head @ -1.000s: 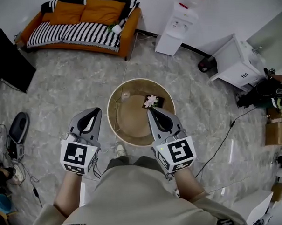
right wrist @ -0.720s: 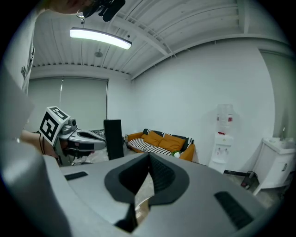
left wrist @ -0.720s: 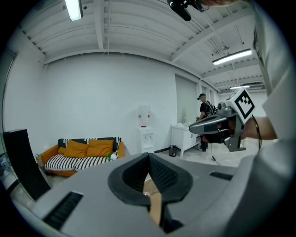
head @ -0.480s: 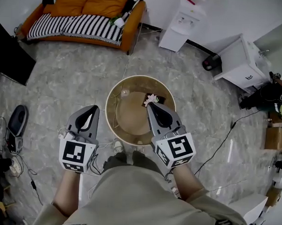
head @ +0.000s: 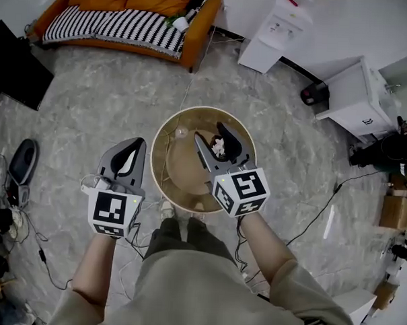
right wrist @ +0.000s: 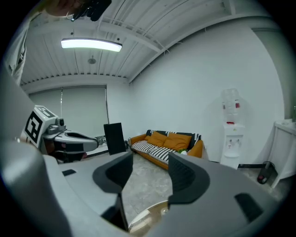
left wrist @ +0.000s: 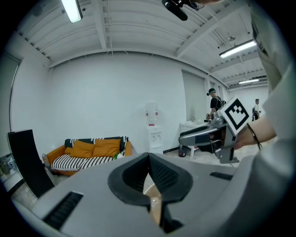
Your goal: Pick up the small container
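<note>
While the person stood over a round worktop [head: 178, 172], the container [head: 219, 148], a small dark thing topped with a pale flower, sat on its far right part. From the head view the right claw [head: 209, 131] reached over the worktop with its fingers spread, and the container showed in the gap between them. In the right gripper view the right claw [right wrist: 151, 169] stood wide apart with nothing held: only floor and the worktop's rim [right wrist: 147, 215] showed between and below the fingers. So the claw was open near the container and not clamped on it; how high it stood above the container I could not tell.

Off the worktop's left edge, the left claw [head: 134, 144] hung over the grey marbled floor [head: 91, 113], pointing away from the person. In the left gripper view the left claw [left wrist: 149, 158] had its fingers pressed together at the tips, empty, with a slice of the worktop seen through the gap lower down. That view also caught the right gripper's marker cube [left wrist: 236, 114] off to the right.

A small clear round thing [head: 181, 132] lay on the worktop's far left part, apart from the container. Beyond the worktop stood an orange sofa [head: 136, 17] with a striped cover, a white water dispenser [head: 276, 34] against the wall, and a white cabinet [head: 358, 98] further right. A dark flat screen [head: 16, 66] stood at the left edge, and cables trailed across the floor near the person's feet.
</note>
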Motion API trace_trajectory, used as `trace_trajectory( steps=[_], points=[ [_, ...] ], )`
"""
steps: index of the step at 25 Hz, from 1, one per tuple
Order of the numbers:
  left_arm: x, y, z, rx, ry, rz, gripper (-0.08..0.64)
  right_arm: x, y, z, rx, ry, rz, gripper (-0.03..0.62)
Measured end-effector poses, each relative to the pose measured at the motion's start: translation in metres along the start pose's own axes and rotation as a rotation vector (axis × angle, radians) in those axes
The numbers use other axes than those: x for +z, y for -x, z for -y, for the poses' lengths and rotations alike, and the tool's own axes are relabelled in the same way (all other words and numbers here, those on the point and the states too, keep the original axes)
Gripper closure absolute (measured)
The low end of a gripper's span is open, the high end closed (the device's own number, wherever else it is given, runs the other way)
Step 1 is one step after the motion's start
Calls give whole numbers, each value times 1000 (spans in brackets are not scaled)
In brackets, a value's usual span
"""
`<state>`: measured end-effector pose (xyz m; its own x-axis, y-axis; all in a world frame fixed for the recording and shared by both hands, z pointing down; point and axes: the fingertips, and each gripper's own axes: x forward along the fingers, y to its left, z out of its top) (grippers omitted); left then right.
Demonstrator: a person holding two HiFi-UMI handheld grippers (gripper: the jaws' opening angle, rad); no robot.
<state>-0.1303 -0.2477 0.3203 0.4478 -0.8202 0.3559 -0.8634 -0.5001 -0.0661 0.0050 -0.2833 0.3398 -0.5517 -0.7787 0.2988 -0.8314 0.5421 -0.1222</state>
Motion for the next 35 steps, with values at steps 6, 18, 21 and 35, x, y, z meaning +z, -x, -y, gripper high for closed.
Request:
trace_trajectory(
  steps=[6,18,21,35],
  points=[
    [-24,-45,-7,1,36,9,554,-41,-69,22,-14,-20,15,356],
    [-140,-137,-21,-20,71,-89,554,-181,-181,57,-55,-13,-25,330],
    [-176,-159,-21,-31,83,-111,554,-225,-201,65,-70,-11,-59,330],
    [-317,-228,-25,-62,132,-202,554,-391,-279,78,-48,-3,-171,298]
  ],
)
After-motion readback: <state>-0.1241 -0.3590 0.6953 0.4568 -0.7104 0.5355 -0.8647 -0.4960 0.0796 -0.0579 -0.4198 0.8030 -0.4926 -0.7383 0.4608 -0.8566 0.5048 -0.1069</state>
